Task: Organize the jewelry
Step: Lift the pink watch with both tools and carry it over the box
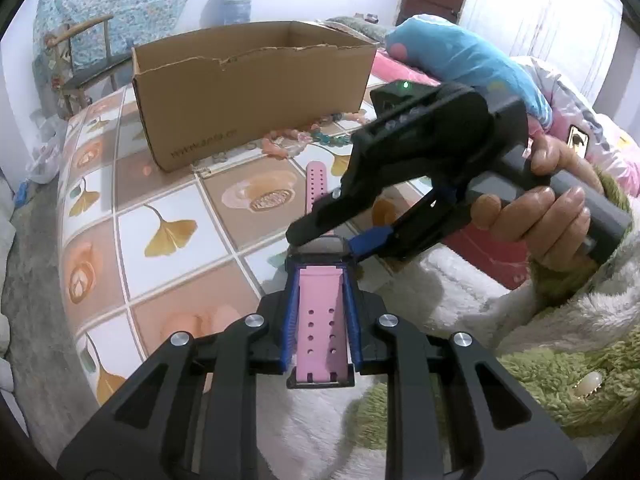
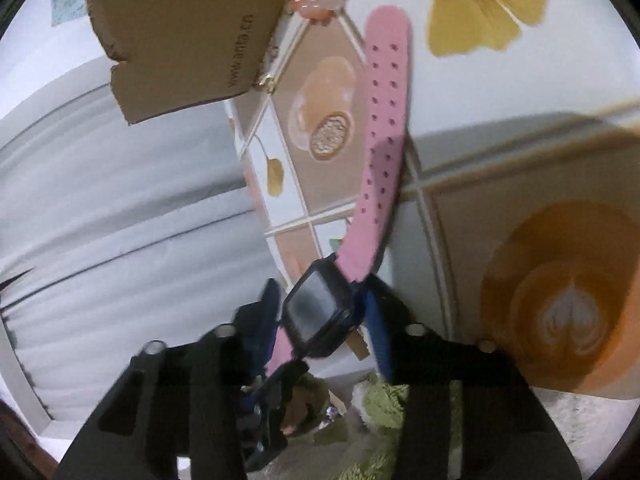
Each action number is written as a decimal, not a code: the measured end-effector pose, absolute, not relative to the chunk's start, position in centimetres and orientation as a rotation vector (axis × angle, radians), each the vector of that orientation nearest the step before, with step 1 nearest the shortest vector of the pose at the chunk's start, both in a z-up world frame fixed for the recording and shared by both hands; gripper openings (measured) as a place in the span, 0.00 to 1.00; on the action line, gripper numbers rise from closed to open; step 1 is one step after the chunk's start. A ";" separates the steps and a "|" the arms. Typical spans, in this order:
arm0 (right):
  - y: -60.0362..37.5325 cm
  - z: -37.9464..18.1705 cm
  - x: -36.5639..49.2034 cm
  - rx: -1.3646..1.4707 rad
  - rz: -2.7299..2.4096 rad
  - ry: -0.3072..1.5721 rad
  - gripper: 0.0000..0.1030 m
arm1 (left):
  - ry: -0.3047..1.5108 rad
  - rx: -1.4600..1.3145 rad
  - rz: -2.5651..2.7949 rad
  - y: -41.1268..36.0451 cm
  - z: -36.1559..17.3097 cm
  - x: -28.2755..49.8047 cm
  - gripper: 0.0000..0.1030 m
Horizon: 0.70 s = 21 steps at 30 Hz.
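A bedroom, by the look of it: a table covered with a cloth printed in ginkgo leaves and coffee cups stands before a bed piled with pink bedding and a blue plush toy. The left gripper has its blue-lined fingers closed to a narrow gap on the lower pink strap of a smartwatch, which lies lengthwise between them, so the watch is carried clear of the cloth with its dark case at the fingertips. The right gripper, held in a hand in a fluffy green-and-white sleeve, comes in from the side toward that case; its fingers stand partly open on either side of the case, and whether they press on it I cannot tell, so this reads as steadying or a handover. Beyond the watch case its other strap stretches toward a cardboard box, the likely destination. The box is open-topped with a torn rim; its inside is hidden from both views. Just in front of the box, on the cloth, lie pink and teal bead bracelets, not yet sorted.
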State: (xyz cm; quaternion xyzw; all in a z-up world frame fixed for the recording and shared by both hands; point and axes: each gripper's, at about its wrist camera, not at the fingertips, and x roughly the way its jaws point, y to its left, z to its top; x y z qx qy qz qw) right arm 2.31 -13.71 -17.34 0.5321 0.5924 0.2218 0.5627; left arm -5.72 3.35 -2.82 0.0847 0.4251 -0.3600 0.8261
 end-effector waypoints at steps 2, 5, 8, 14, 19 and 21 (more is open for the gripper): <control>-14.1 -17.9 1.5 1.307 0.520 1.380 0.28 | 0.903 0.184 -0.758 3.4 -2.8 -6.0 0.20; -15.3 -17.7 0.9 1.326 0.515 1.348 0.23 | 0.915 0.199 -0.752 3.2 -3.0 -6.3 0.20; -16.0 -17.0 0.2 1.253 0.518 1.288 0.20 | 0.909 0.232 -0.748 2.7 -2.8 -6.9 0.20; -15.2 -8.6 -0.1 0.992 0.555 1.085 0.16 | 0.803 0.268 -0.740 1.9 0.6 -7.4 0.20; -17.0 -0.1 0.5 0.784 0.560 0.872 0.16 | 0.636 0.313 -0.711 0.3 5.1 -5.7 0.20; -17.7 3.2 1.5 0.716 0.565 0.783 0.16 | 0.559 0.317 -0.693 -0.4 7.3 -3.9 0.20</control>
